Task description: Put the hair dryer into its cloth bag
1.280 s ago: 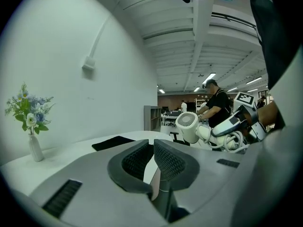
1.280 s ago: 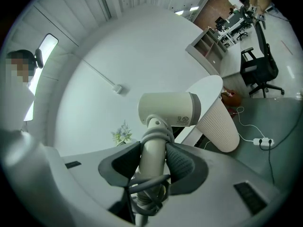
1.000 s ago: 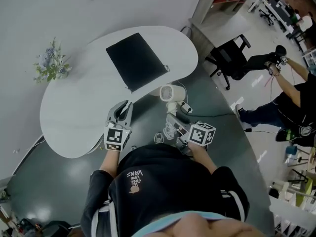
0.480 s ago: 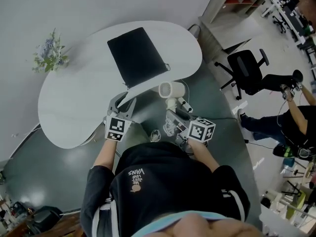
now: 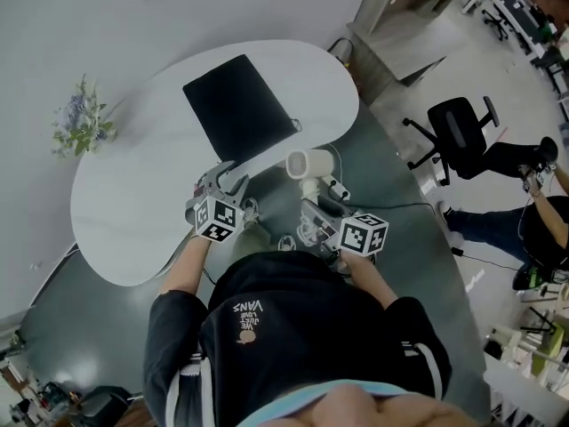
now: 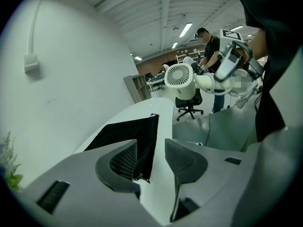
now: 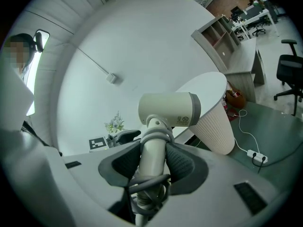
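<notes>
Head view: the cloth bag (image 5: 238,107) lies flat by the desk's (image 5: 133,194) near edge. The hair dryer (image 5: 309,165) is just off that edge, in the right gripper (image 5: 313,207).
Left gripper view: the left gripper (image 6: 150,157) has just been opening its jaws, which stand apart and frame the bag's corner.
Right gripper view: the jaws clamp the upright handle, with the barrel lying crosswise.

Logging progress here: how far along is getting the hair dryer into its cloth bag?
Done: the right claw grips the white plastic hair dryer by its handle. In hand: the left claw, its jaws just opened and empty, points at the flat black cloth bag on the white oval table. Left: open the bag and slide the dryer in.
</notes>
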A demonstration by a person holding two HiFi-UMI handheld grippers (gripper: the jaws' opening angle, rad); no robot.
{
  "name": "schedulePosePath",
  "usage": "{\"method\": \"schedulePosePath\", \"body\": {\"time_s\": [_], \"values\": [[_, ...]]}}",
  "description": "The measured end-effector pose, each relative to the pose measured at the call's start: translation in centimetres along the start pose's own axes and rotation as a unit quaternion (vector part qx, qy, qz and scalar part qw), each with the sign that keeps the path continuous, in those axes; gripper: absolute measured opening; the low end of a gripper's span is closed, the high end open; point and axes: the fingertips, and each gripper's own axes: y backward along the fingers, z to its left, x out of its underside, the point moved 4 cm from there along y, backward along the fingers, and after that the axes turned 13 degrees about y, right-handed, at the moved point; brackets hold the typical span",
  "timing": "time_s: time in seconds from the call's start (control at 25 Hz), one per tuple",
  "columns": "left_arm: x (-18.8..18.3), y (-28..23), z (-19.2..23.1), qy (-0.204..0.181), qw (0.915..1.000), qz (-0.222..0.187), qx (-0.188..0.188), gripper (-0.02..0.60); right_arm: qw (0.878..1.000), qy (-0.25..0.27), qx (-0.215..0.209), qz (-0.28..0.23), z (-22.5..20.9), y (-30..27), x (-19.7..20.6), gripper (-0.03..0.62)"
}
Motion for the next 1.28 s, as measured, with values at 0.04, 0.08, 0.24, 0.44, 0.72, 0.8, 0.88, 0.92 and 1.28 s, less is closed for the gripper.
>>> {"method": "schedulePosePath", "body": {"time_s": [0.04, 0.08, 0.24, 0.44, 0.72, 0.8, 0.88, 0.92, 1.28], "values": [[0.0, -0.6, 0.1, -0.006, 1.0, 0.006, 0.005, 0.179, 1.0, -0.001, 0.003, -0.001, -0.2, -0.1, -0.1, 0.186], [0.0, -1.1, 0.2, -0.011, 0.9998, 0.01, 0.009, 0.179, 1.0, -0.003, 0.006, -0.002, -0.3, -0.3, -0.3, 0.186], [0.1, -3.1, 1.0, -0.031, 0.9987, 0.03, 0.025, 0.187, 1.0, -0.01, 0.017, -0.007, -0.8, -1.0, -0.8, 0.186], [1.3, -5.2, 1.7, -0.087, 0.992, 0.082, 0.041, 0.195, 0.999, -0.016, 0.028, -0.012, -1.4, -1.9, -1.2, 0.186], [2.6, -7.5, 2.5, -0.15, 0.9781, 0.134, 0.053, 0.195, 0.999, -0.022, 0.037, -0.011, -2.1, -3.2, -1.7, 0.186], [2.7, -7.9, 2.7, -0.155, 0.9757, 0.144, 0.056, 0.193, 0.999, -0.024, 0.038, -0.011, -2.2, -3.4, -1.7, 0.186], [2.8, -8.2, 2.8, -0.158, 0.9742, 0.15, 0.06, 0.193, 0.999, -0.025, 0.039, -0.012, -2.3, -3.6, -1.8, 0.186], [2.9, -8.3, 2.9, -0.159, 0.9735, 0.152, 0.062, 0.189, 0.999, -0.026, 0.039, -0.012, -2.3, -3.7, -1.8, 0.186], [2.9, -8.5, 3.1, -0.144, 0.9734, 0.163, 0.072, 0.048, 0.999, -0.028, 0.039, -0.009, -2.5, -4.4, -2.0, 0.186]]}}
